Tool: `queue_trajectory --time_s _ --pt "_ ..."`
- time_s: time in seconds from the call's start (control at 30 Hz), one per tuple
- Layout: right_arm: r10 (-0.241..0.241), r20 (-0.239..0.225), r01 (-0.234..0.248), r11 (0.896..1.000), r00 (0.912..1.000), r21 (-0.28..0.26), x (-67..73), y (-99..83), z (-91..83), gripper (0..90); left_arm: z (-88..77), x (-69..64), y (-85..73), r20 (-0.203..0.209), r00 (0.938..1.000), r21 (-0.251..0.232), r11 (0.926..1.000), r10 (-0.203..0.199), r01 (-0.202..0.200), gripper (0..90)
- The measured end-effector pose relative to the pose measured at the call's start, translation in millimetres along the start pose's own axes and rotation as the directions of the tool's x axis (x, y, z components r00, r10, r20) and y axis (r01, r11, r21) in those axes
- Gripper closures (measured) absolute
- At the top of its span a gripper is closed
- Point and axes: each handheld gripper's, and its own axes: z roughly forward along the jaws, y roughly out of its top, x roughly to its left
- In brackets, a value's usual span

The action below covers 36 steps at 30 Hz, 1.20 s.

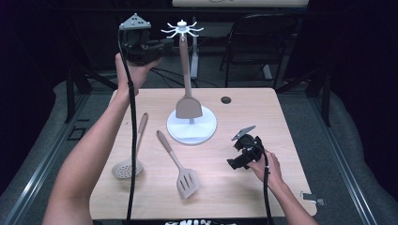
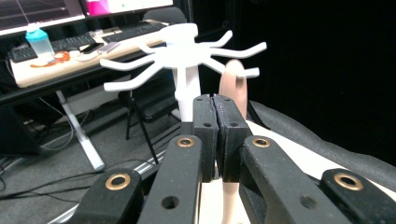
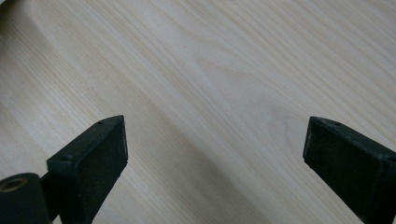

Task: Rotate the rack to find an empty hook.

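Note:
A white hook rack (image 1: 182, 31) stands on a round white base (image 1: 206, 131) at the table's middle back. A beige solid spatula (image 1: 188, 107) hangs from one of its hooks, blade down. My left gripper (image 1: 161, 47) is held high, just left of the rack's top, jaws shut with nothing between them. In the left gripper view the shut left gripper (image 2: 217, 100) points at the rack (image 2: 184, 46), and the spatula's handle (image 2: 233, 84) hangs just beyond it. My right gripper (image 1: 237, 159) rests low on the table at the right, open; the right gripper (image 3: 215, 149) faces bare wood.
A beige skimmer (image 1: 127, 168) and a slotted spatula (image 1: 187, 182) lie on the table's front left and centre. A cable hole (image 1: 226, 100) is near the back edge. A black chair (image 1: 263, 37) stands behind the table. A desk with a blue bottle (image 2: 39, 42) lies beyond.

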Motion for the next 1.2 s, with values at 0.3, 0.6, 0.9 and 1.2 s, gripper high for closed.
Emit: queue_trajectory --time_s 0.3,0.6,0.9,1.2 --pt "0.004 0.002 -0.004 1.0 1.0 -0.005 -0.7 -0.5 0.2 6.4 7.5 2.9 7.7 -0.04 0.9992 0.016 0.9998 -0.008 0.009 88.7" --pt "0.007 -0.003 -0.007 1.0 1.0 -0.007 -0.7 -0.7 0.5 6.5 9.0 11.2 6.4 -0.068 0.9971 0.016 0.9993 -0.034 0.035 88.9" --pt "0.005 0.004 -0.005 1.0 1.0 -0.003 0.0 -0.2 0.8 6.6 10.3 16.8 5.4 -0.084 0.9952 0.012 0.9987 -0.049 0.05 89.2" --pt "0.004 -0.004 -0.004 1.0 1.0 -0.006 0.2 -0.1 1.2 6.6 11.1 16.9 6.4 -0.09 0.9951 0.021 0.9989 -0.041 0.043 89.2"
